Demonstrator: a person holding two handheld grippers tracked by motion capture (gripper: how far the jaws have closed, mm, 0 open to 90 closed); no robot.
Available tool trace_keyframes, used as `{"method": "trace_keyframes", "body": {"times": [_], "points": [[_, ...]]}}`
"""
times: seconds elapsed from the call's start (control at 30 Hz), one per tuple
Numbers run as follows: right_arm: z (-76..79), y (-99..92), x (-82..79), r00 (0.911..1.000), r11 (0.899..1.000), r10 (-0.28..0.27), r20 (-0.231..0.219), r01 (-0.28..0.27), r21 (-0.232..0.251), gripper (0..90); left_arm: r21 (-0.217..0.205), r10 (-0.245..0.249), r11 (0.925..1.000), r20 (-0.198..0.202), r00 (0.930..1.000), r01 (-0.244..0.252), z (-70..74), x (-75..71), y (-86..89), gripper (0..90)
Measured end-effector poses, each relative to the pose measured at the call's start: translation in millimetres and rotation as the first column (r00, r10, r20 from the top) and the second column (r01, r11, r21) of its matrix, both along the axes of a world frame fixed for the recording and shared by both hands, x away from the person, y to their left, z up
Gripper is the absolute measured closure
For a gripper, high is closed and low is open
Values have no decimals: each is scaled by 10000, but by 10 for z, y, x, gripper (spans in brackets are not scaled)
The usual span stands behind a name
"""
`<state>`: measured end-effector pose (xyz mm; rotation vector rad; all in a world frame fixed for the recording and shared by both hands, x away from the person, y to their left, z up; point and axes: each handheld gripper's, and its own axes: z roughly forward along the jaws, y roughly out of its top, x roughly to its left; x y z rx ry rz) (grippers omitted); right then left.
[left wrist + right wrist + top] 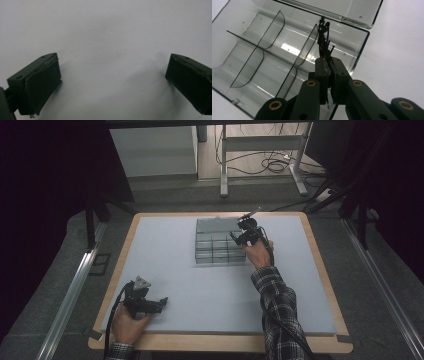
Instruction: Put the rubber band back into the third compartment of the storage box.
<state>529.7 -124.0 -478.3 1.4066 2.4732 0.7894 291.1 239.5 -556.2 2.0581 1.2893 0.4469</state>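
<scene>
Right tongs (329, 75) up close: jaws pressed together, pinching a small bundle of thin black ties (324, 41) that sticks up past the tips. Bundle hangs over the right-hand end of a clear divided box (262, 62), lid open at the far side, compartments looking bare. Step in hand, by my reading: dropping the ties into a compartment. Next move calls for lowering a touch, settling over one cell clear of the dividers, then easing the jaws apart. High view places the box (215, 245) at mid-surface (165, 260) with the right tongs (239, 239) at its right edge; ties too small to make out there. Left tongs (112, 82) spread wide, holding nothing, parked on the near left of the grey surface (150, 305), well apart from the box.
</scene>
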Motion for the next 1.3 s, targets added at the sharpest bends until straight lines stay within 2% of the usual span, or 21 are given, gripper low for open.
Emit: {"method": "trace_keyframes", "body": {"times": [0.2,0.4,0.43,0.53,0.73,0.93,1.3], "points": [[-62,22,37,10000,10000,16,-20,-16,-69,832,1,1,10000,-1,10000,-1,0,0,0,0],[-88,86,52,9998,9994,179,122,-176,-288,734,2,-2,10000,-1,10000,2,0,0,0,0],[-69,96,48,9995,9995,226,230,-220,-226,701,-3,3,10000,1,10000,-3,0,0,0,0],[-30,98,39,9990,9992,291,341,-281,-279,680,-2,2,10000,-1,10000,-2,0,0,0,0],[55,102,1,9970,9988,443,632,-427,-252,679,3,0,10000,3,10000,0,0,0,0,0],[111,107,-22,9966,9985,501,657,-485,-255,679,10,3,10000,3,10000,-3,0,0,0,0],[76,97,-122,9944,9964,842,646,-836,-121,646,7,0,10000,3,10000,0,0,0,0,0]]}}
